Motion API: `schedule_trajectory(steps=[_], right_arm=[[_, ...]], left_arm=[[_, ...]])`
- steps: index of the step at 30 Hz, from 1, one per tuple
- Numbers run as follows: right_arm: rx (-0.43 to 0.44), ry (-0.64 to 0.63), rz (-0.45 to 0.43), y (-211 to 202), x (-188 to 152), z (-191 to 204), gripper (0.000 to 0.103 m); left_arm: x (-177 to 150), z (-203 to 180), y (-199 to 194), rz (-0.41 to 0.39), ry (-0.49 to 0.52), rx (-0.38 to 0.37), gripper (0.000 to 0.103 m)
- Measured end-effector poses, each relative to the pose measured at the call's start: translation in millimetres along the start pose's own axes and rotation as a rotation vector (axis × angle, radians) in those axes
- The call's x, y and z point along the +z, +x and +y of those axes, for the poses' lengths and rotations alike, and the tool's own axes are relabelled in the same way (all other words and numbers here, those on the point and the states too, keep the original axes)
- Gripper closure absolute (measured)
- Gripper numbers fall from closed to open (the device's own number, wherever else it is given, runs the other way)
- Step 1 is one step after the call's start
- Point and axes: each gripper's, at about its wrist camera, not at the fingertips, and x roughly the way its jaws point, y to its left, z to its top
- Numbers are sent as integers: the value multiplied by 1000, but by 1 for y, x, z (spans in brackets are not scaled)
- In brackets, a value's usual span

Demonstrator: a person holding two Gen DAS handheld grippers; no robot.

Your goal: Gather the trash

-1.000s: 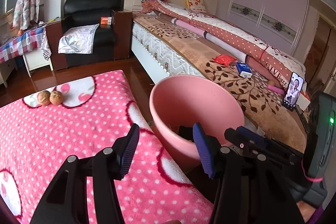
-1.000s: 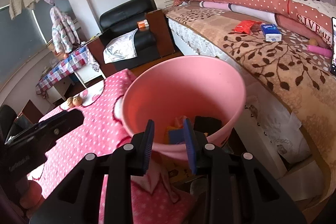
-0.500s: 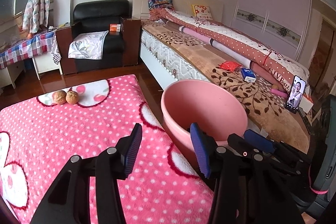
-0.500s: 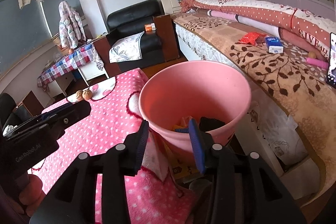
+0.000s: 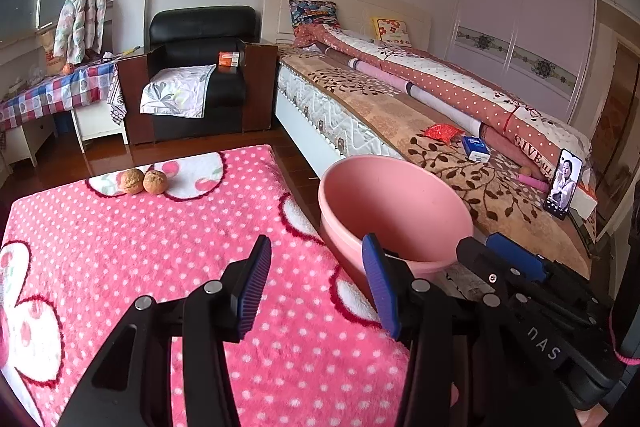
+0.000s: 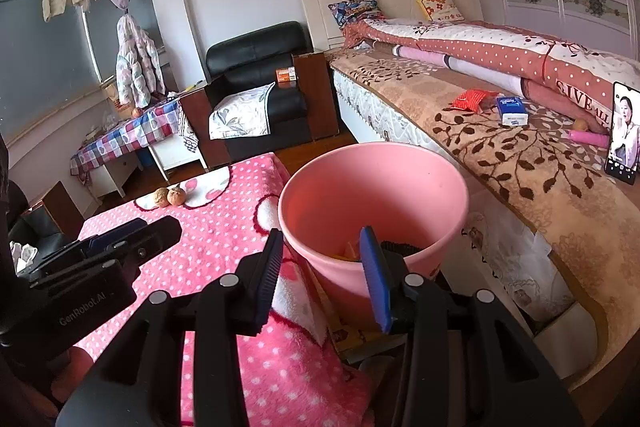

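Drawn back from the upright pink bin (image 6: 372, 195) at frame centre, both released tools, left (image 5: 316, 283) and right (image 6: 326, 273), hang empty, orange scraps and something dark lying inside it.

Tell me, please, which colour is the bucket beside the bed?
The bucket is plain pink, clearest in the right wrist view.

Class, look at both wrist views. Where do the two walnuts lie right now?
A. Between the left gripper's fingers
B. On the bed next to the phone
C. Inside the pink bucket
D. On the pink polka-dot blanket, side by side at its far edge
D: the two walnuts sit touching each other on the pink polka-dot blanket, away from the pink bucket and both grippers.
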Motion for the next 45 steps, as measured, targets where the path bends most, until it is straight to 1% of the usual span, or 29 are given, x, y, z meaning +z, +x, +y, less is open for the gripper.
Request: schedule_trajectory(steps=[14, 45], right_arm=[[18, 2, 17, -2, -11, 7, 62], [34, 16, 78, 7, -23, 8, 62]], left_arm=[[-8, 3, -11, -14, -6, 21, 56], [-17, 8, -10, -2, -18, 37, 56]])
